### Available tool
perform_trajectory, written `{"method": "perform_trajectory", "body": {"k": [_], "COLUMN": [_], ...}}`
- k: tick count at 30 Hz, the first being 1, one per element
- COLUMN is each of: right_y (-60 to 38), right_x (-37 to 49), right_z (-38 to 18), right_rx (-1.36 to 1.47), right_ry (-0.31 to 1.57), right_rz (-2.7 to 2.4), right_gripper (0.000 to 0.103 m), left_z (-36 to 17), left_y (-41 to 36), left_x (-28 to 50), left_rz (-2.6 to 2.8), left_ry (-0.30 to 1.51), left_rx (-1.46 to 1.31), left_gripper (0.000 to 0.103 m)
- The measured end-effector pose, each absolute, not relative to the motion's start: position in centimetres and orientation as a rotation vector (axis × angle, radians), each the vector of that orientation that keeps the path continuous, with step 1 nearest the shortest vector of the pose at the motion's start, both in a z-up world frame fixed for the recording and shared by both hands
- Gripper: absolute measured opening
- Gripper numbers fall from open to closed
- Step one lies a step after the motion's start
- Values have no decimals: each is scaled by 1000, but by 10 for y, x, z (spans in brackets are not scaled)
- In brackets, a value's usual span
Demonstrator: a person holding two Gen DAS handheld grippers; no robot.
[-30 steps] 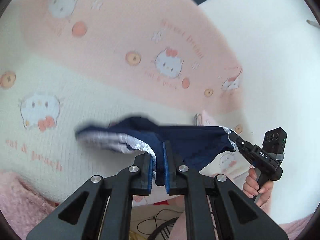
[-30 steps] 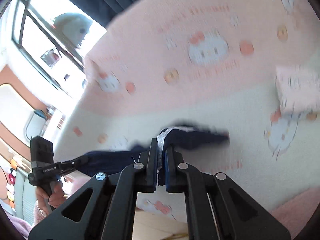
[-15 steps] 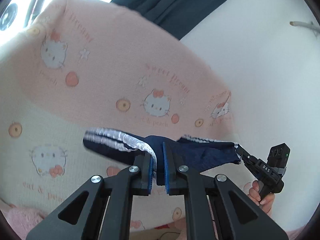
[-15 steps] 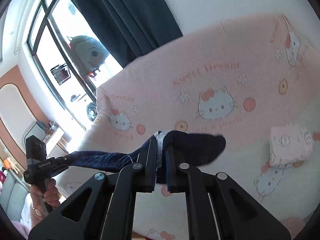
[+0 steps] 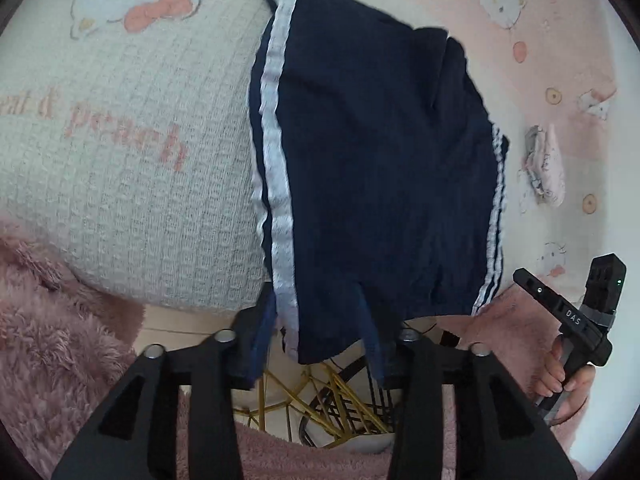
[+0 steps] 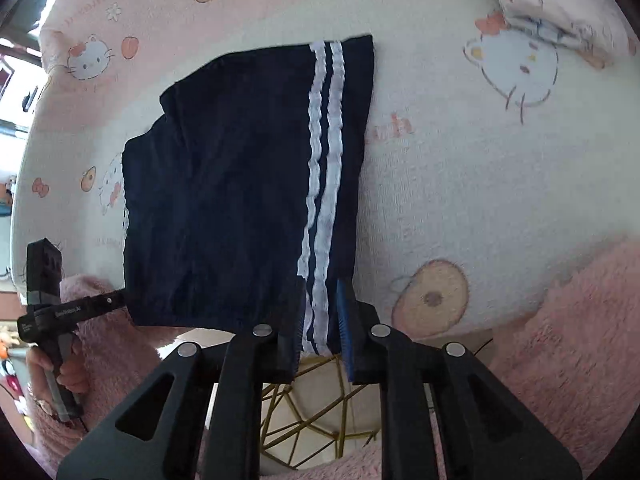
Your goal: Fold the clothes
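Navy shorts with white side stripes [image 5: 372,152] lie spread flat on the cream and pink Hello Kitty blanket [image 5: 132,160], their near hem hanging over the bed edge. My left gripper [image 5: 316,340] is open, its jaws apart around the near left hem. My right gripper [image 6: 320,324] is open, its jaws standing apart either side of the striped hem of the shorts [image 6: 240,168]. The right gripper shows in the left wrist view [image 5: 560,312]. The left gripper shows in the right wrist view [image 6: 80,304], beside the shorts' corner.
A folded pink and white garment [image 5: 544,168] lies on the blanket beyond the shorts; it also shows top right in the right wrist view [image 6: 548,12]. Pink fluffy fabric [image 5: 52,320] lies along the bed's near edge. A gold wire frame [image 6: 316,412] stands below.
Both grippers held the shorts stretched in the air, shut on the hem. Now the shorts lie flat on the blanket and both grippers have opened, letting go.
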State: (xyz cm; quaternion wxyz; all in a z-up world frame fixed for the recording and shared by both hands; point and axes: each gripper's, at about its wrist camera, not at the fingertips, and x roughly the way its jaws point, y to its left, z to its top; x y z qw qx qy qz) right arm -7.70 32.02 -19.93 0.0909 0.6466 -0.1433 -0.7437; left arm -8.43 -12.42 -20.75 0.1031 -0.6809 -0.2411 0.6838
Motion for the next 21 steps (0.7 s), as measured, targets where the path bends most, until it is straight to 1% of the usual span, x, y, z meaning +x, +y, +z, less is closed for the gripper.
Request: {"method": "perform_trajectory", "body": {"k": [3, 6, 10, 12, 14, 19, 21], "right_y": [314, 291, 237, 208, 185, 156, 153], "right_x": [-92, -122, -173, -198, -220, -250, -248], "right_z": [-175, -159, -152, -160, -175, -220, -222], "right_rx": [1836, 1701, 1529, 1470, 1454, 1569, 1551], "right_ry": [-254, -135, 1, 90, 151, 181, 168], "right_rz": [-2317, -2355, -2349, -2328, -2296, -2150, -2099], "right_gripper": [18, 18, 18, 18, 18, 19, 20], "left_z": [-183, -178, -196, -203, -206, -212, -212], "left_y": [-139, -151, -163, -163, -164, -173, -176], "left_x": [-106, -144, -197, -215, -224, -225, -223], "left_rz": [2184, 2327, 2324, 2341, 2336, 2279, 2257], "left_ry": [-634, -530, -566, -535, -558, -662, -691], "left_rx": [-1889, -1860, -1898, -1924, -1904, -1855, -1845], "left_gripper": [57, 56, 56, 56, 56, 56, 57]}}
